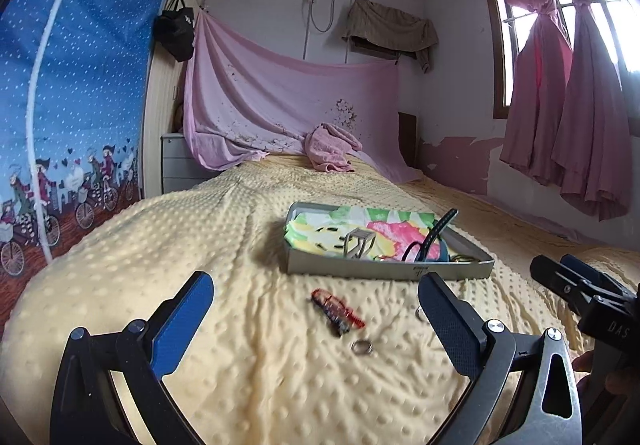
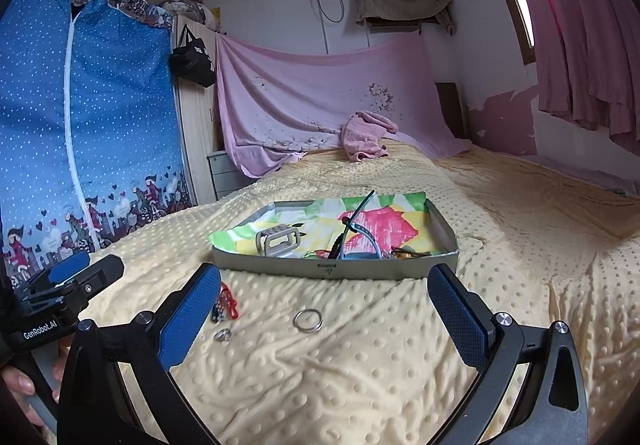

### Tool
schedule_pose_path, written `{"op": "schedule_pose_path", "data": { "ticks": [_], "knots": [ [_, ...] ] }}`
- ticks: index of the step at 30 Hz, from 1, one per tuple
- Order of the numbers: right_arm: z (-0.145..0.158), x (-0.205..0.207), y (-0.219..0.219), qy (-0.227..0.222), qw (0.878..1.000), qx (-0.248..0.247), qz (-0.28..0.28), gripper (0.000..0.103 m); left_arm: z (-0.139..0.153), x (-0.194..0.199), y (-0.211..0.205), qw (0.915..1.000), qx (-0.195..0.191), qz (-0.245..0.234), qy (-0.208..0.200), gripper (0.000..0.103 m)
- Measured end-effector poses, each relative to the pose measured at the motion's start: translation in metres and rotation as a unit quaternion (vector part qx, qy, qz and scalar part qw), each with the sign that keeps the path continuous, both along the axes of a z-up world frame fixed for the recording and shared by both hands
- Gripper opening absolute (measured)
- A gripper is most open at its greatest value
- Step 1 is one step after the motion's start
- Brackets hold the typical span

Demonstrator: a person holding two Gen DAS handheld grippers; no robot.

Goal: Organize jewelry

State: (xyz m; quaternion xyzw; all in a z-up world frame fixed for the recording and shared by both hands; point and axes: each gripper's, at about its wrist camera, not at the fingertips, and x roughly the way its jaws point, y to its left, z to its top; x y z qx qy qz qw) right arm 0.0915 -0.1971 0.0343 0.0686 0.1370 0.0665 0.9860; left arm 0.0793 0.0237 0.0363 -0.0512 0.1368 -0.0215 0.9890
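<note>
A grey metal tray [image 1: 360,269] [image 2: 280,265] lined with bright patterned cloth sits on the yellow bedspread. It holds a grey clip [image 1: 360,243] [image 2: 278,241], a dark blue band [image 1: 434,237] [image 2: 352,229] and gold pieces [image 2: 408,254]. In front of the tray lie a red and dark hair clip [image 1: 338,311] [image 2: 226,303], a small silver ring [image 1: 362,348] [image 2: 222,335] and a larger silver ring [image 2: 307,320]. My left gripper [image 1: 320,325] is open over the hair clip and small ring. My right gripper [image 2: 324,317] is open around the larger ring, nothing touched.
The dotted yellow bedspread [image 1: 200,245] [image 2: 520,225] spreads all round. A pink towel [image 1: 332,149] [image 2: 366,137] lies at the head, under a hanging pink sheet. A blue fabric wardrobe [image 1: 76,105] stands left, curtains [image 1: 580,105] right. Each gripper shows in the other's view [image 1: 580,285] [image 2: 72,277].
</note>
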Motion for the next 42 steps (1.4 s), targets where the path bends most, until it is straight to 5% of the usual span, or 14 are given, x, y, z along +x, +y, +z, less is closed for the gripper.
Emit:
{"op": "schedule_pose_path", "data": {
  "ticks": [9, 26, 42],
  "knots": [
    [-0.005, -0.023, 0.002, -0.001, 1.000, -0.028, -0.014, 0.102, -0.013, -0.008, 0.008, 0.9999, -0.003, 0.010, 0.007, 0.103],
    [-0.016, 0.001, -0.001, 0.058, 0.998, -0.033, -0.014, 0.102, -0.022, -0.006, 0.006, 0.9996, 0.005, 0.013, 0.026, 0.103],
    [-0.017, 0.041, 0.000, 0.087, 0.995, -0.055, -0.016, 0.102, -0.027, 0.045, 0.001, 0.9952, 0.032, 0.027, 0.088, 0.103]
  ]
}}
